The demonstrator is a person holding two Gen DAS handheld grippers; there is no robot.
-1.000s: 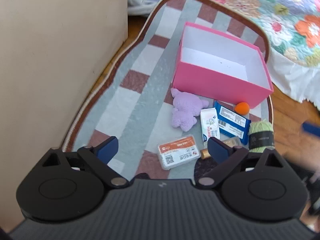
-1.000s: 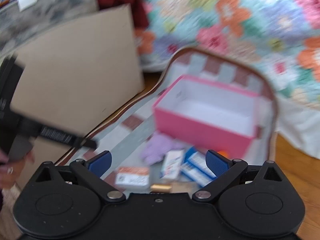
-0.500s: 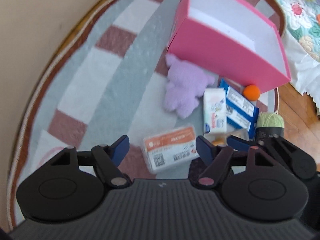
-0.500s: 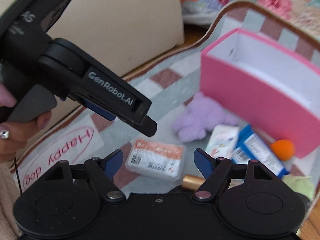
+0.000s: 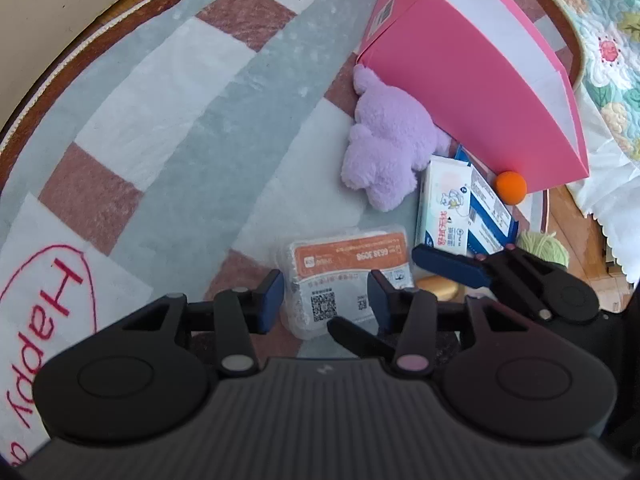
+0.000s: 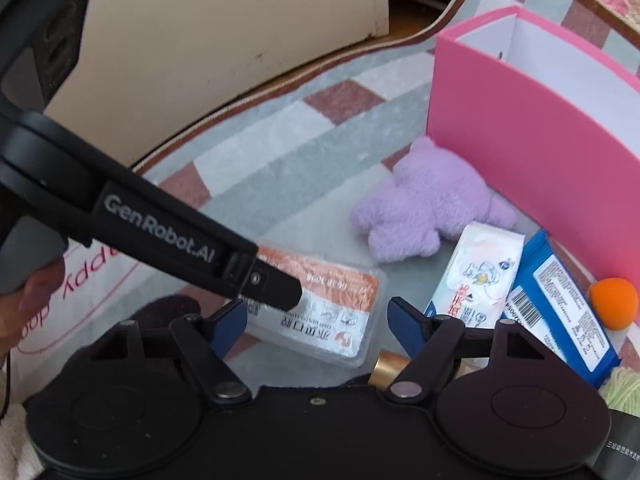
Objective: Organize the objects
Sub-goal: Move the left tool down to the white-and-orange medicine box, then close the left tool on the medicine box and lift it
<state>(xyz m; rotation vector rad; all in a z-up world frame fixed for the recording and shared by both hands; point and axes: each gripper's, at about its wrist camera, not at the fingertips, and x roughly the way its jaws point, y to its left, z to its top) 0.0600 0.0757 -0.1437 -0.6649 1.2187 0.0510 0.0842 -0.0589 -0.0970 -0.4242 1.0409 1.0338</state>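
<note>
The clear packet with the orange label (image 5: 344,284) lies flat on the checked rug (image 5: 168,128), in front of the purple plush toy (image 5: 390,148) and the pink box (image 5: 476,80). The left gripper (image 5: 326,300) has this packet between its fingers, which are closing, but the pads do not clearly press it yet. The right gripper (image 6: 316,322) hovers just beside with fingers apart and grasps nothing, near the white tissue pack (image 6: 476,276) and the orange ball (image 6: 614,304).

We see a fuzzy lilac plush toy (image 5: 390,148) w/ soft nap on a matt woven checked cloth rug (image 5: 192,120). Pink matt cardboard box (image 5: 476,80) looks smooth; clear glossy plastic pack w/ orange label (image 5: 348,280) shines, approx. like film.
</note>
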